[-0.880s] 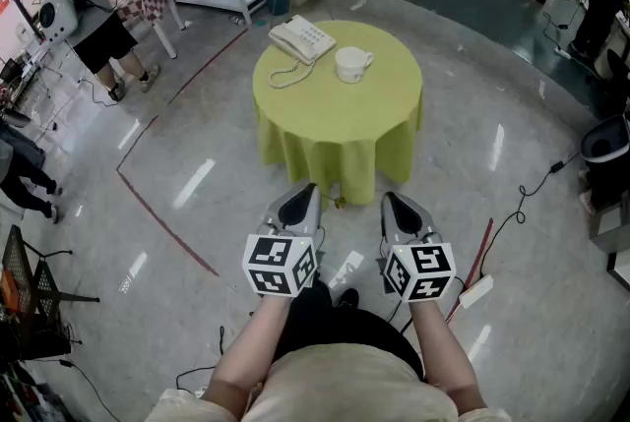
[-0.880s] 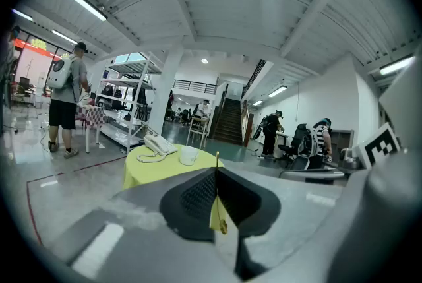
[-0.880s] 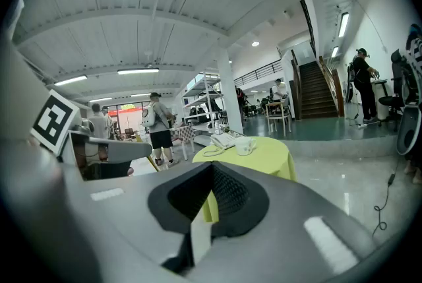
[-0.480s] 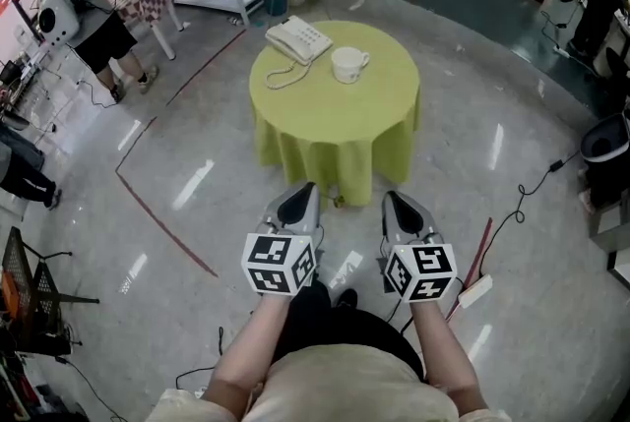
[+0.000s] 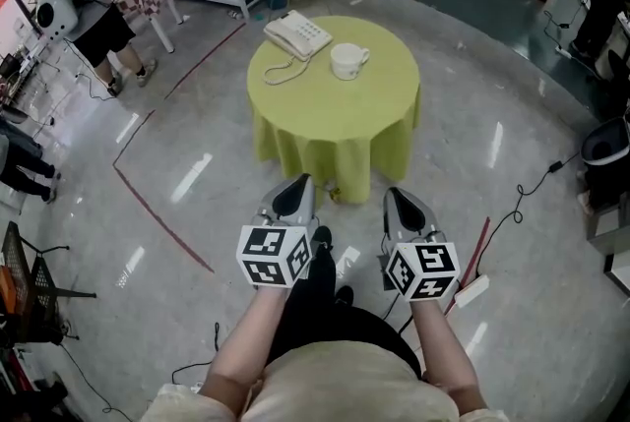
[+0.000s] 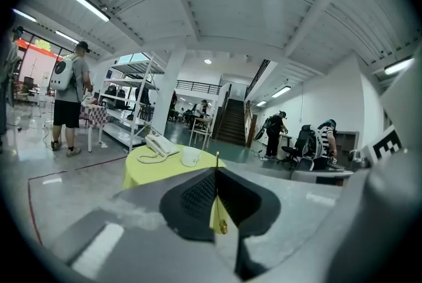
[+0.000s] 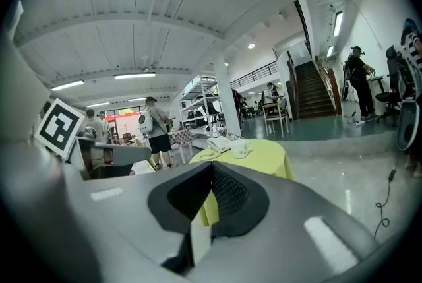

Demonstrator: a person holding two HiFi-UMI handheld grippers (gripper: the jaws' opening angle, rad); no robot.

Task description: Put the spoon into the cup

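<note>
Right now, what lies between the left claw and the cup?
In the head view: a strip of floor, then bare yellow tablecloth up to the cup.

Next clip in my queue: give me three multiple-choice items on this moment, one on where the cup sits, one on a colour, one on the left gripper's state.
1. In the head view, where is the cup?
A) on the floor
B) on the tablecloth, right of the telephone
C) on a shelf

2. What colour is the tablecloth?
A) yellow-green
B) red
C) black

3. How is the left gripper?
A) wide open, empty
B) shut on the cup
C) shut on a thin gold spoon

Answers: 1 B, the cup stands beside the telephone on the cloth. 2 A, the cloth is yellow-green in every view. 3 C, the left gripper view shows the jaws closed on the gold stem.
</note>
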